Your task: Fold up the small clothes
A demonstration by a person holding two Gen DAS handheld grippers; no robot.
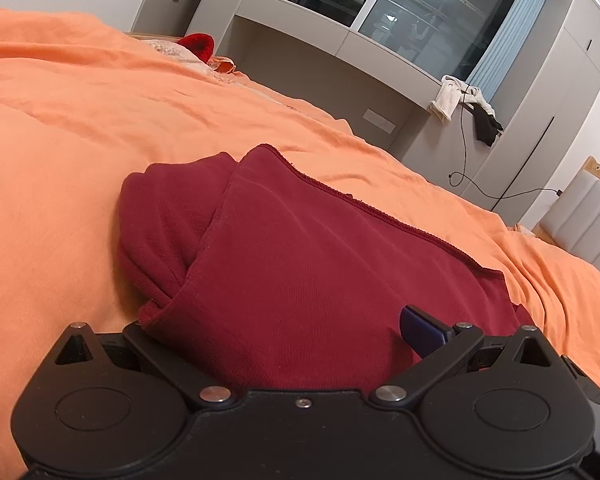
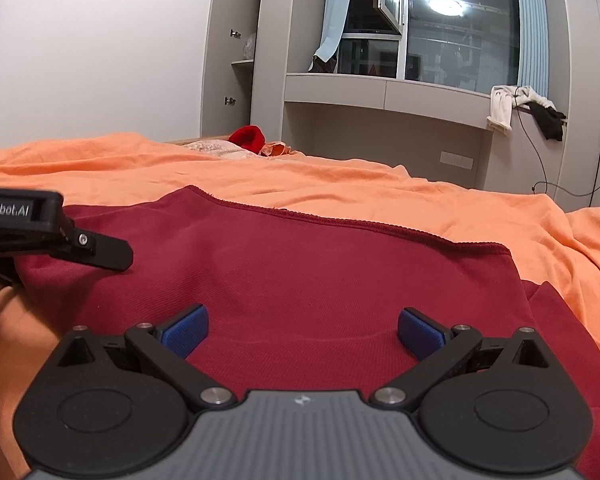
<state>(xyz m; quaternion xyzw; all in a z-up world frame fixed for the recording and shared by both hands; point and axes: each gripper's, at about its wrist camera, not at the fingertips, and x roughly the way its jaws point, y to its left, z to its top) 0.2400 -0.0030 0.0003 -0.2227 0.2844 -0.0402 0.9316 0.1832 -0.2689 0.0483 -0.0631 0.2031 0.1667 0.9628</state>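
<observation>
A rumpled orange bedsheet [image 2: 340, 184] carries the dark red knit garment [image 2: 320, 276], long axis left to right, hemmed edge facing away. The right gripper [image 2: 302, 330] hovers over it, spread wide, empty. The left gripper [image 1: 278, 334] sits nearer the garment's left end, cloth lying between its parted fingers; grip unclear.

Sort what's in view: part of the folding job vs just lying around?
Job: dark red garment on the orange bedsheet; left tool; right tool.

Lying about: bright red knit item, white cloth and black cloth on the ledge, cable.
</observation>
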